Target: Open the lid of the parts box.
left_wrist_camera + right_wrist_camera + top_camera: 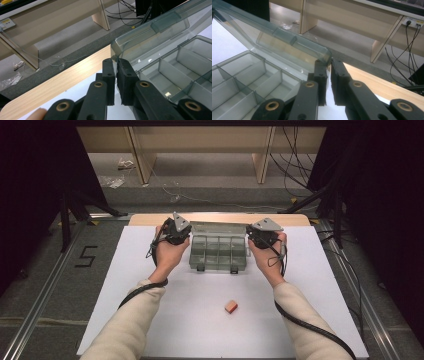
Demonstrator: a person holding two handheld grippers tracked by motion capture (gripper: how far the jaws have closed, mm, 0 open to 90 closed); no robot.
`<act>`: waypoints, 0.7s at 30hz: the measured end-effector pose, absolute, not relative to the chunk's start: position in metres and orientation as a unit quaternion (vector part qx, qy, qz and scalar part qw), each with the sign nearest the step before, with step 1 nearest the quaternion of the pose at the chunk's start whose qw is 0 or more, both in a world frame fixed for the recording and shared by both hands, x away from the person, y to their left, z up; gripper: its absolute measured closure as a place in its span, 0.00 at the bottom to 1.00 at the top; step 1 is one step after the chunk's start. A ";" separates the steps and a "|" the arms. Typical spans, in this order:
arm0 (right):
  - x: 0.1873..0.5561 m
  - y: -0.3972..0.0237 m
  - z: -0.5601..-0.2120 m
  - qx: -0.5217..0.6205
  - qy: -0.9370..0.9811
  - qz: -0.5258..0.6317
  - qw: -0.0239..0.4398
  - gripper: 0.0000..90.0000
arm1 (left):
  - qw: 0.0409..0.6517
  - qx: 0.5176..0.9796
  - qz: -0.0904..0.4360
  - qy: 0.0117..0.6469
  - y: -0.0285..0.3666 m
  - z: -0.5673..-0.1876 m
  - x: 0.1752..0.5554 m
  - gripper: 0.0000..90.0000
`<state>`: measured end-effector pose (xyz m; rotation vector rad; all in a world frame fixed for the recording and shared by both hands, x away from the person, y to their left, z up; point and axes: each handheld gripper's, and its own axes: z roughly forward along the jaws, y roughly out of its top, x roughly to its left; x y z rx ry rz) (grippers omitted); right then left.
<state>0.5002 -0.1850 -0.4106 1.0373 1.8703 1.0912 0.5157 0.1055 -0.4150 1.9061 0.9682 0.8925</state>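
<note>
High view: lid (218, 227) corners pinched between left claw (181, 231), right claw (256, 234).

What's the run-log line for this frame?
left gripper: shut on lid corner | right gripper: shut on lid corner | lid: open | organizer box: empty | orange block: on table, untouched

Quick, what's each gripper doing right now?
Left gripper: shut on a corner of the clear plastic compartment box's open lid.
Right gripper: shut on the lid's other corner.
</note>
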 end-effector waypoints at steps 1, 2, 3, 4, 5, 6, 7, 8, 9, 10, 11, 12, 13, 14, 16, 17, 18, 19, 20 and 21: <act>0.501 -0.185 -0.410 0.403 0.726 0.424 0.362 0.94 | 0.403 0.753 0.351 0.385 0.106 -0.415 0.518 0.93; 0.502 -0.185 -0.410 0.403 0.726 0.424 0.362 0.94 | 0.403 0.753 0.351 0.385 0.106 -0.415 0.518 0.93; 0.503 -0.185 -0.410 0.403 0.726 0.424 0.362 0.94 | 0.405 0.752 0.349 0.386 0.106 -0.415 0.519 0.93; 0.504 -0.185 -0.409 0.404 0.726 0.424 0.362 0.94 | 0.407 0.751 0.346 0.388 0.106 -0.415 0.521 0.93; 0.504 -0.185 -0.409 0.404 0.726 0.424 0.362 0.94 | 0.407 0.751 0.346 0.388 0.106 -0.415 0.521 0.93; 0.505 -0.185 -0.409 0.403 0.726 0.424 0.362 0.94 | 0.408 0.751 0.345 0.388 0.106 -0.415 0.522 0.93; 0.507 -0.185 -0.408 0.403 0.726 0.424 0.362 0.94 | 0.409 0.750 0.343 0.390 0.106 -0.415 0.523 0.93; 0.508 -0.185 -0.408 0.403 0.725 0.424 0.363 0.94 | 0.411 0.749 0.341 0.391 0.106 -0.415 0.525 0.93; 0.508 -0.185 -0.408 0.403 0.725 0.424 0.363 0.94 | 0.411 0.749 0.341 0.391 0.106 -0.415 0.525 0.93; 0.509 -0.185 -0.408 0.405 0.725 0.424 0.363 0.94 | 0.411 0.749 0.341 0.392 0.106 -0.416 0.526 0.93; 0.510 -0.185 -0.408 0.404 0.725 0.424 0.363 0.94 | 0.413 0.749 0.339 0.393 0.105 -0.416 0.527 0.93; 0.513 -0.185 -0.408 0.407 0.724 0.424 0.362 0.94 | 0.413 0.748 0.339 0.393 0.105 -0.416 0.528 0.92; 0.513 -0.185 -0.408 0.407 0.724 0.424 0.362 0.94 | 0.413 0.749 0.339 0.393 0.105 -0.416 0.529 0.92; 0.515 -0.185 -0.409 0.408 0.723 0.424 0.363 0.94 | 0.414 0.747 0.338 0.394 0.104 -0.417 0.532 0.92; 0.518 -0.185 -0.409 0.410 0.721 0.426 0.361 0.94 | 0.416 0.745 0.338 0.396 0.104 -0.417 0.534 0.92; 0.519 -0.185 -0.409 0.411 0.720 0.428 0.362 0.94 | 0.416 0.745 0.338 0.396 0.104 -0.417 0.534 0.92; 0.521 -0.185 -0.409 0.412 0.719 0.427 0.362 0.94 | 0.417 0.745 0.337 0.397 0.104 -0.417 0.536 0.92; 0.521 -0.185 -0.409 0.412 0.719 0.427 0.362 0.94 | 0.417 0.745 0.337 0.397 0.104 -0.417 0.536 0.92; 0.522 -0.185 -0.409 0.412 0.719 0.427 0.362 0.94 | 0.418 0.744 0.336 0.397 0.104 -0.417 0.538 0.92; 0.523 -0.185 -0.409 0.413 0.718 0.428 0.362 0.94 | 0.419 0.744 0.336 0.398 0.104 -0.417 0.539 0.92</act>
